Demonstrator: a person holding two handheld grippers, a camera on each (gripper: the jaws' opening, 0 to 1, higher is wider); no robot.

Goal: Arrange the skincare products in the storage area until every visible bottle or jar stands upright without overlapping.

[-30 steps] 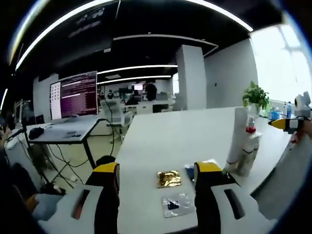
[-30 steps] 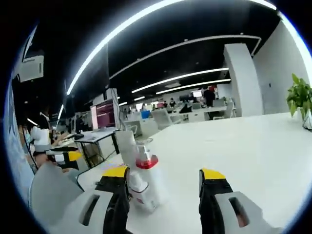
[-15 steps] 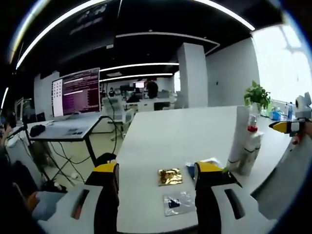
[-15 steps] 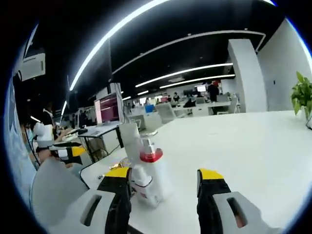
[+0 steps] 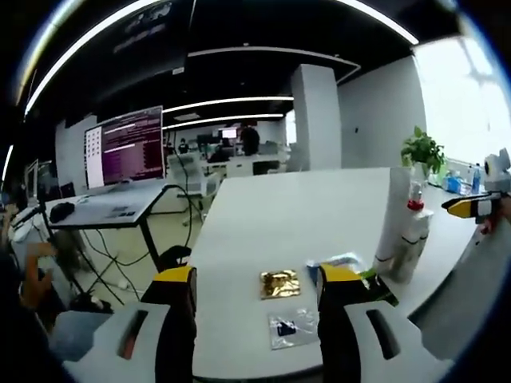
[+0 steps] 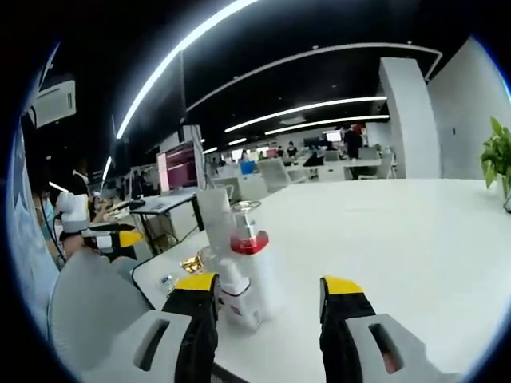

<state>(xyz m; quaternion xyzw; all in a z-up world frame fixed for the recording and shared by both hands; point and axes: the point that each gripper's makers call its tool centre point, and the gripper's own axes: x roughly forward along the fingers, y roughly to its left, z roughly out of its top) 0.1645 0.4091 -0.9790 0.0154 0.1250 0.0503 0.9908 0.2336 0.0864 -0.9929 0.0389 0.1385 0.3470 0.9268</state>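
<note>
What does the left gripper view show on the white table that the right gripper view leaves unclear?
Left gripper view: a clear sachet lying flat between its open tongs, and a blue-edged packet beside it.

Right gripper view: the small white bottle up close by its own open tongs, at the foot of the red-collared bottle.

Both: the white table, the gold sachet, the tall white tube, the red-collared bottle and the potted plant. The bottles stand upright in a tight cluster.

Open office; white pillar (image 5: 317, 120); perhaps bright windows (image 5: 463, 96).
</note>
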